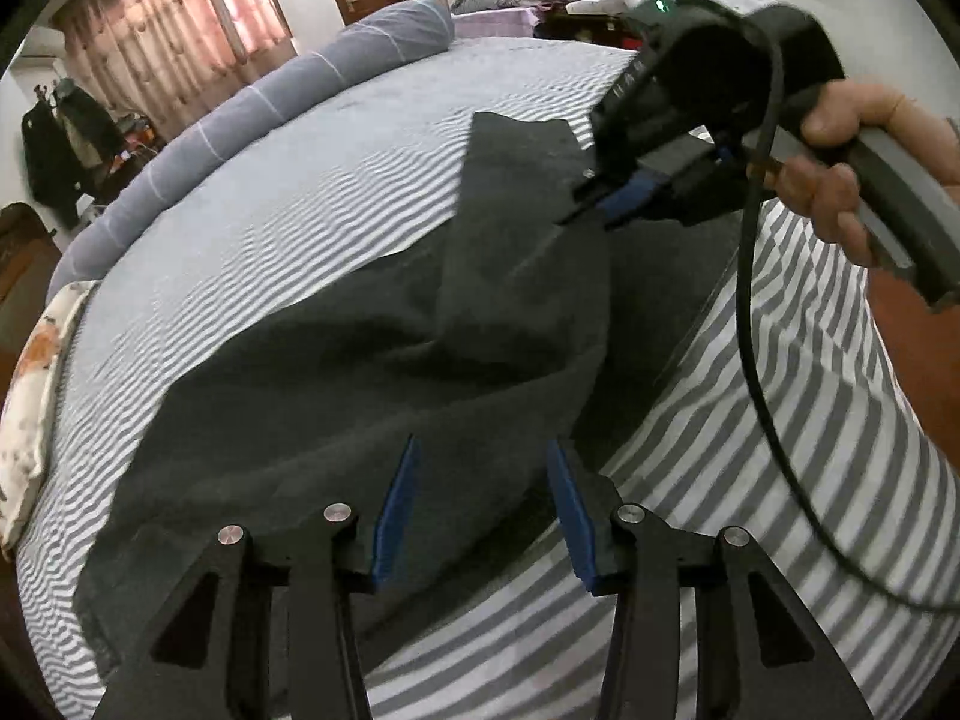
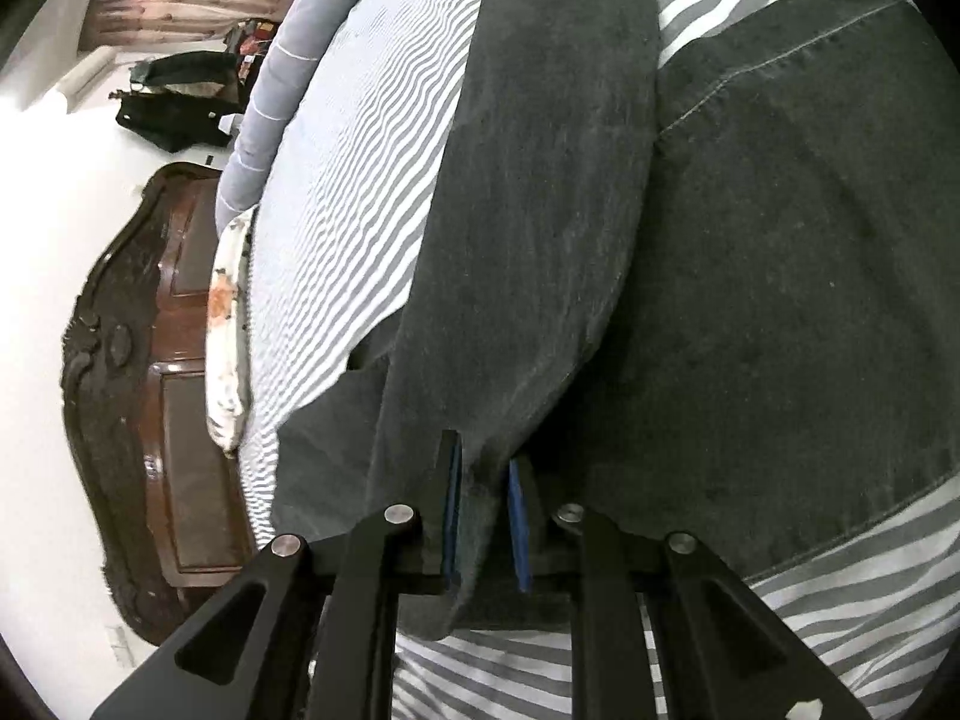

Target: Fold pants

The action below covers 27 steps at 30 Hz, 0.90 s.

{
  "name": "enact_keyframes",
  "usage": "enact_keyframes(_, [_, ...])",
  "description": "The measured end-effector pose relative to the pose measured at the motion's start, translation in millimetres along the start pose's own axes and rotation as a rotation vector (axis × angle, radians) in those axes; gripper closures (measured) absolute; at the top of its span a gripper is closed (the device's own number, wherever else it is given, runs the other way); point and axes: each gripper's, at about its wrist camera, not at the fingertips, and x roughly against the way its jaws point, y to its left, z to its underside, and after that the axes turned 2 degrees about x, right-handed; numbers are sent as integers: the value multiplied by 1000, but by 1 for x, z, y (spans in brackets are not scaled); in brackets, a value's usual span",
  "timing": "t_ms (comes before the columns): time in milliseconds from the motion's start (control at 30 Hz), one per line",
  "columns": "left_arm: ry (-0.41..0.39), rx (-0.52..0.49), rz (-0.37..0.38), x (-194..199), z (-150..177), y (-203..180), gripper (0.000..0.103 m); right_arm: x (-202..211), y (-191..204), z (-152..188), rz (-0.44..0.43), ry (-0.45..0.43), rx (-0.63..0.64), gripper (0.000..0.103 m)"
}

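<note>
A: Left wrist view, progress? The pants (image 1: 372, 360), dark grey, lie on the striped bed sheet (image 1: 270, 204). One leg is lifted and partly doubled toward 12 o'clock. Judgement: first fold underway, remaining folds not yet done.

B: Jaws there? Left gripper (image 1: 480, 510) stands wide, nothing between the blue pads, poised above cloth near its 6 o'clock edge; contact cannot be told. Right gripper (image 1: 591, 207), at 2 o'clock, pinches fabric.

A: Right wrist view?

B: Right gripper (image 2: 483, 516) is narrow, clamped on a ridge of the pants (image 2: 540, 210); the leg runs to 12 o'clock, the other panel at 3 o'clock.
</note>
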Motion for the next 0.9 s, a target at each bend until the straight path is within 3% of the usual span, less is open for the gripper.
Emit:
enact_keyframes(333, [28, 50, -83, -61, -34, -12, 57, -1, 8, -12, -59, 29, -1, 87])
enact_keyframes(567, [12, 80, -124, -74, -32, -15, 59, 0, 8, -18, -101, 18, 5, 89])
enact_keyframes(633, [10, 87, -136, -73, -31, -14, 70, 1, 11, -18, -113, 14, 21, 90])
enact_keyframes(700, [33, 111, -125, -77, -33, -10, 92, 4, 11, -18, -139, 7, 19, 90])
enact_keyframes(833, [35, 148, -99, -76, -35, -2, 100, 6, 6, -19, -141, -2, 16, 87])
enact_keyframes(900, [35, 162, -77, -72, -36, 1, 100, 5, -1, -21, -110, -11, 0, 78])
